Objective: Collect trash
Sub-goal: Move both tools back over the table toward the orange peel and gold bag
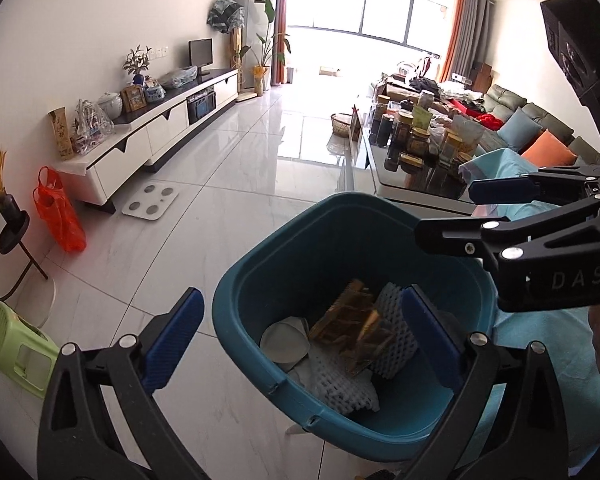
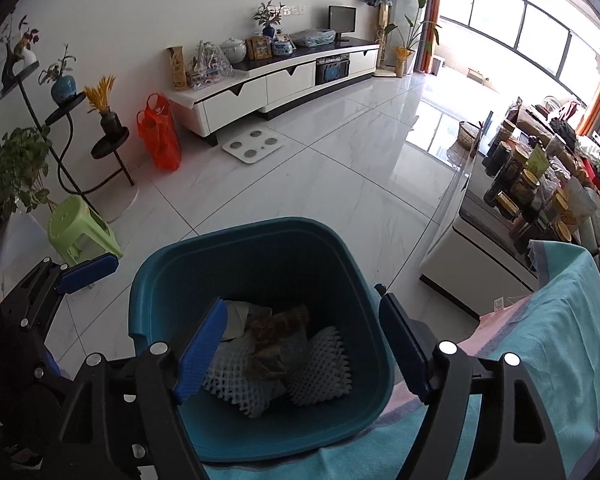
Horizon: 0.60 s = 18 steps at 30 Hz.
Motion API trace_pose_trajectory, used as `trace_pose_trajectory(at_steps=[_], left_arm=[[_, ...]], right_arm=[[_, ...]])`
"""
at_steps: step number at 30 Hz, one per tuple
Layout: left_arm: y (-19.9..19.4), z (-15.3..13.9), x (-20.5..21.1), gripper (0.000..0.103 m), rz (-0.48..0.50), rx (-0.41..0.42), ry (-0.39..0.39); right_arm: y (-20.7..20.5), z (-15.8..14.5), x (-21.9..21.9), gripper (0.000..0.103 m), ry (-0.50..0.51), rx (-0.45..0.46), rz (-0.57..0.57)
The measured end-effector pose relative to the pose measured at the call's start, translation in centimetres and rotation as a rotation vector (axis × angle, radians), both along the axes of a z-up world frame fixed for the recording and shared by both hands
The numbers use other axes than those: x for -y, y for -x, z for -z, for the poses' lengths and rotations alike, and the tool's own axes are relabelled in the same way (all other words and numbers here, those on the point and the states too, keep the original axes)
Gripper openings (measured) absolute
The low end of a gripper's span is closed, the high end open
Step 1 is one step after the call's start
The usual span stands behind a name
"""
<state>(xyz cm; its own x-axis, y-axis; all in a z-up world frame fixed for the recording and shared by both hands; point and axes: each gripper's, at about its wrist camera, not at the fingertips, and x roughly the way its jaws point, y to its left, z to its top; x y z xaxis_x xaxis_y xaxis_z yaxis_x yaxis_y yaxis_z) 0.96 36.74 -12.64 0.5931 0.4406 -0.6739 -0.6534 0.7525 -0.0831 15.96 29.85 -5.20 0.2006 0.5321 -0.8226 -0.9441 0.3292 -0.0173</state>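
**Both grippers over the bin, jaws spread, nothing held**

Left wrist view. We see the left gripper (image 1: 302, 334) with its jaws spread wide; one blue-padded finger sits at 7 o'clock over the floor, the other at 5 o'clock over the mouth of the bin. Nothing lies between them. The teal square plastic waste bin (image 1: 256, 264) fills the lower centre. Inside it we note white foam fruit netting (image 1: 342, 384), a brown-gold crinkled foil wrapper (image 1: 358, 334) lying on top of the netting, and a pale crumpled paper piece (image 1: 282, 344) at the wrapper's 9 o'clock. The right gripper (image 1: 452, 216) enters from 3 o'clock, above the bin's far rim, jaws apart and empty.

Right wrist view. The right gripper (image 2: 304, 344) stands open, both pads above the bin (image 2: 172, 276), nothing pinched. The netting (image 2: 318, 368), wrapper (image 2: 278, 344) and paper (image 2: 242, 316) rest on the bin floor. The left gripper (image 2: 88, 272) shows at 9 o'clock, beside the bin's rim. A light blue cloth-covered surface (image 2: 560, 320) lies at 4 o'clock, touching the bin's side. The bin stands on a white glossy tiled floor (image 2: 300, 184).
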Motion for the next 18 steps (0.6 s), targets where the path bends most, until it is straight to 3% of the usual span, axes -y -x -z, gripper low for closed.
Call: trace_pose_trajectory(at_steps=[5,7,18], left_arm=[[-0.6,-2.1,1.1,0.097,0.019,0.002,-0.043],[-1.1,-3.2,1.6,0.097,0.030,0.006,-0.065],[-7.3,-10.1,7.2,0.097,0.124,0.002,-0.162]], right_arm=[[-1.1,-2.0,2.9,0.077,-0.074,-0.001,0.050],[-1.8,-3.2,4.5,0.083,-0.120,-0.003,0.077],[-4.8,-9.2,18.0,0.096,-0.351,0.059,0.294]])
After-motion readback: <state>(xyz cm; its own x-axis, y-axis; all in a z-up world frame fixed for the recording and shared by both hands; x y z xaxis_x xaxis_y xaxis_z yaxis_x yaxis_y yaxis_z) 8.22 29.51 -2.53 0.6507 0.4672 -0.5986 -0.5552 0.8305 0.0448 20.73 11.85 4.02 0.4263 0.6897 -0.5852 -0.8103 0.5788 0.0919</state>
